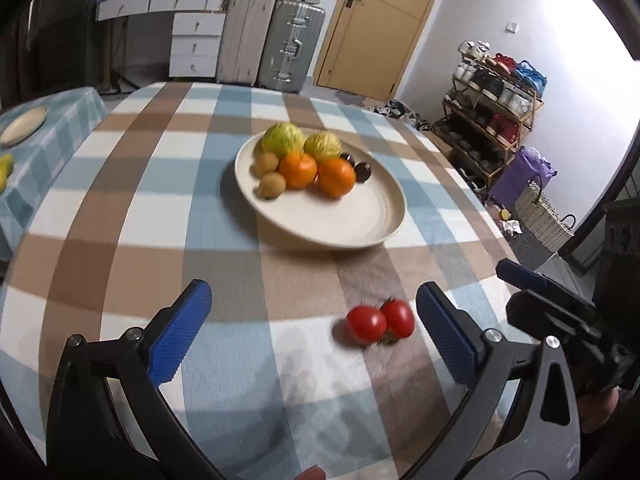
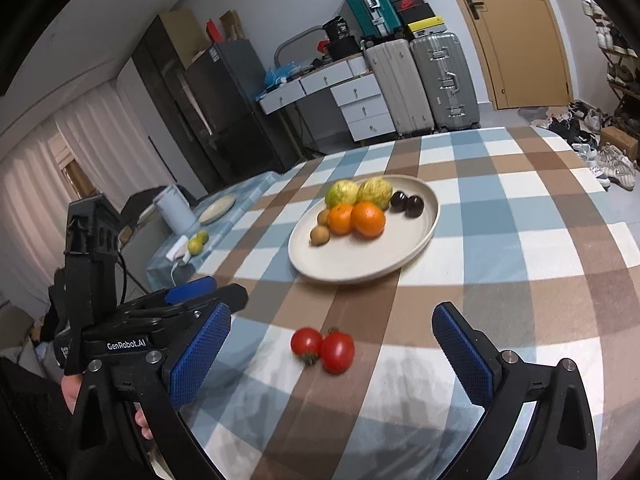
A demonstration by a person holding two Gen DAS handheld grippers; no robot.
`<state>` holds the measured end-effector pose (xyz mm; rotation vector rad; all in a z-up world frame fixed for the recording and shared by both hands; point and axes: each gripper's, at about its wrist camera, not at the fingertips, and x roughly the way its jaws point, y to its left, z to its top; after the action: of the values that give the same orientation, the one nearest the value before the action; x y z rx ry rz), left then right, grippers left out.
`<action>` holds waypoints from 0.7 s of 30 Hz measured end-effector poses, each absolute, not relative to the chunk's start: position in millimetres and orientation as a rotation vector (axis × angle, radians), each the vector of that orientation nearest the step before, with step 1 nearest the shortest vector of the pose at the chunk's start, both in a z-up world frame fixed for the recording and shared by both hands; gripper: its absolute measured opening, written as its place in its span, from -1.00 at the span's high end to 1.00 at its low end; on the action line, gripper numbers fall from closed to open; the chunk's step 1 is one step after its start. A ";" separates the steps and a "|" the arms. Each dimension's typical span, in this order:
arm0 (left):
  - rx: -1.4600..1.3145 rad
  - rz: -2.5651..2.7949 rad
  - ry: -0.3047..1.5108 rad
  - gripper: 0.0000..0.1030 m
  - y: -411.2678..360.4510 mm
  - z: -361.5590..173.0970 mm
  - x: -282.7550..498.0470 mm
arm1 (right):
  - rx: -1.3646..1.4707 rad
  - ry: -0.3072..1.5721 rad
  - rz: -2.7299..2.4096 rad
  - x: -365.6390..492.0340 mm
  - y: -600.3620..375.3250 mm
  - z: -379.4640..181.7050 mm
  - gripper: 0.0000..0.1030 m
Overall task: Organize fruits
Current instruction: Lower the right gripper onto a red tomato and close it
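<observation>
Two red tomatoes [image 1: 366,325] [image 2: 337,351] lie side by side on the checked tablecloth, in front of a cream plate [image 1: 340,216] [image 2: 360,252]. On the plate's far half are two oranges [image 1: 298,169], two yellow-green fruits [image 1: 283,139], two brown kiwis [image 1: 273,185] and two dark fruits [image 1: 362,171]. My left gripper [image 1: 314,300] is open above the cloth, with the tomatoes just inside its right finger. My right gripper [image 2: 332,316] is open too, and the tomatoes lie between its fingers without touching either. The two grippers are close beside each other.
A lower side table at the left holds a second cream plate [image 2: 217,208], a white cylinder [image 2: 176,210] and yellow-green citrus [image 2: 198,242]. Behind the table stand suitcases [image 1: 290,54], white drawers and a door. A shoe rack [image 1: 492,100] is at the right.
</observation>
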<state>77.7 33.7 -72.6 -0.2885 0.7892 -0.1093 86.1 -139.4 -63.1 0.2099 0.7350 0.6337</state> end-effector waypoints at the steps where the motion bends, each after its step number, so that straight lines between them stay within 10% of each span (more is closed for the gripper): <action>1: -0.290 -0.107 0.792 -0.98 34.1 -76.3 76.3 | 0.192 0.739 0.631 84.1 -137.0 -65.8 -1.00; 21: -0.296 -0.060 0.828 -0.98 56.7 -112.2 62.1 | 0.112 0.901 0.657 97.1 -108.5 -111.8 -0.90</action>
<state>62.1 56.7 -112.2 -0.2961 0.8284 -0.0604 97.1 -108.5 -111.8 0.1118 0.9012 0.6567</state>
